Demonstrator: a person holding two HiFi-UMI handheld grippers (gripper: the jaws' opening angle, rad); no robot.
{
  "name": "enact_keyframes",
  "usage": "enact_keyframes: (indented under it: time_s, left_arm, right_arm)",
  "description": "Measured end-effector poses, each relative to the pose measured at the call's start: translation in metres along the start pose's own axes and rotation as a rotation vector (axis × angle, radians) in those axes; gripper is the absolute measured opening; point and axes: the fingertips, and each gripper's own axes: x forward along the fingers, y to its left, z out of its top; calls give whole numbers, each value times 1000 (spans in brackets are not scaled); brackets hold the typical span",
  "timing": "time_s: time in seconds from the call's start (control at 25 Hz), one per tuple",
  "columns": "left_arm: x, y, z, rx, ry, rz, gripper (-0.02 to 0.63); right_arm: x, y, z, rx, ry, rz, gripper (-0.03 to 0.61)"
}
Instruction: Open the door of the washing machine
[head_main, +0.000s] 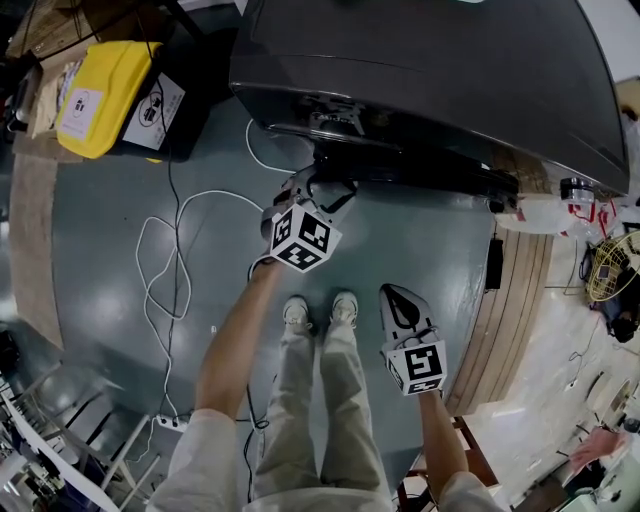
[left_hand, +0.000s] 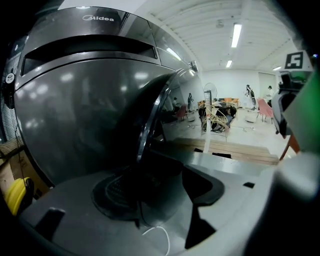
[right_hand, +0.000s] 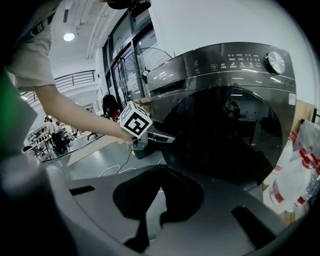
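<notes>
The dark grey washing machine (head_main: 420, 70) fills the top of the head view. Its round dark door (right_hand: 225, 135) faces me in the right gripper view. My left gripper (head_main: 325, 185) reaches to the door's left edge. In the left gripper view the door's chrome rim (left_hand: 150, 120) runs down between the jaws of the left gripper (left_hand: 157, 192), which stand apart, with a gap showing beside the right pad (left_hand: 205, 187). My right gripper (head_main: 398, 292) hangs lower and nearer to me, away from the machine. In its own view the right gripper (right_hand: 159, 172) is shut on nothing.
A white cable (head_main: 165, 260) loops over the grey floor at the left, near a power strip (head_main: 170, 422). A yellow container (head_main: 100, 95) stands left of the machine. A wooden platform (head_main: 510, 310) and a wire fan (head_main: 610, 265) lie to the right. A plastic bag (right_hand: 300, 170) sits by the machine's right side.
</notes>
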Motion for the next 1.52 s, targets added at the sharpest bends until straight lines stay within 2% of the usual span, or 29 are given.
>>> enact_keyframes:
  time_s: [0.2, 0.4, 0.84, 1.08, 1.52]
  left_arm:
    - [-5, -5, -3, -8, 18, 10, 284]
    - [-21, -28, -12, -19, -13, 61, 275]
    - [-37, -49, -18, -63, 37, 91, 265]
    - [-50, -68, -24, -69, 57, 109, 248]
    - [-94, -140, -36, -27, 102, 41, 198]
  right_arm:
    - [-4, 4, -5, -2, 5, 15, -1]
    - [-8, 4, -2, -14, 0, 20, -1]
    - [-33, 11, 1, -35, -18, 12, -1]
    - [-50, 30, -10, -26, -35, 3, -1]
    - [-96, 68, -41, -8, -69, -40, 0]
